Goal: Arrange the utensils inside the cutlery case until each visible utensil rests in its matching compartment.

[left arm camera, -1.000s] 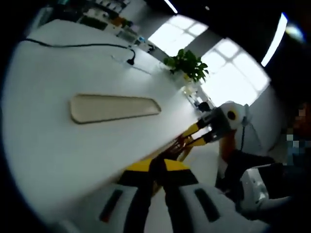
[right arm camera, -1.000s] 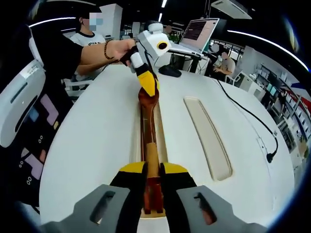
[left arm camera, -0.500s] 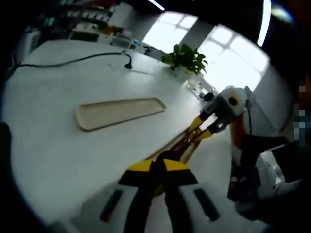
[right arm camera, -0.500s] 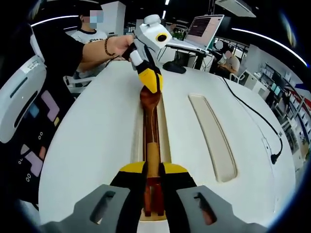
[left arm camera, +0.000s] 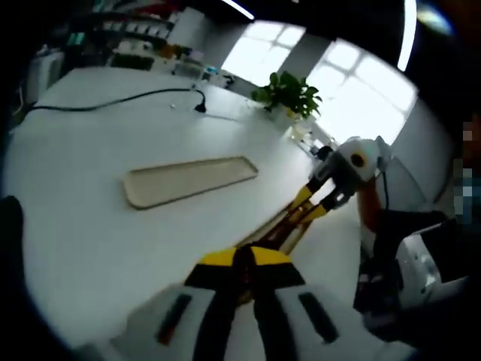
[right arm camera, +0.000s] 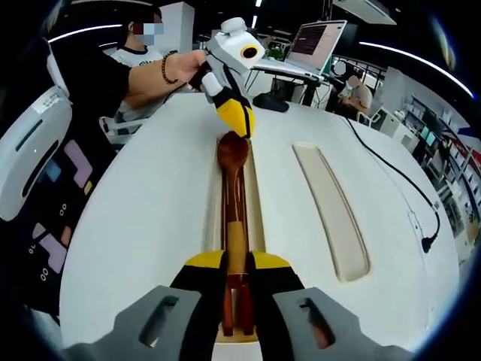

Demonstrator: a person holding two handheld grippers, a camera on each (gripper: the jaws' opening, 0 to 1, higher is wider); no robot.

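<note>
We have the wooden spoon (right arm camera: 233, 214) lying along the open cutlery case (right arm camera: 252, 199) on the white table (right arm camera: 150, 218). Our right gripper (right arm camera: 235, 282) pinches its handle end; our left gripper (right arm camera: 239, 124) hovers narrow at the bowl, grip unclear. The lid (right arm camera: 331, 210) lies apart. Next we judge: seat the spoon, release.

The right claw (right arm camera: 237, 282) covers the near ends of the wooden utensils (right arm camera: 234, 203), so their handle ends cannot be told apart. The left gripper view is blurred: the left claw (left arm camera: 242, 263) hides the case's (left arm camera: 259, 237) near end.
</note>
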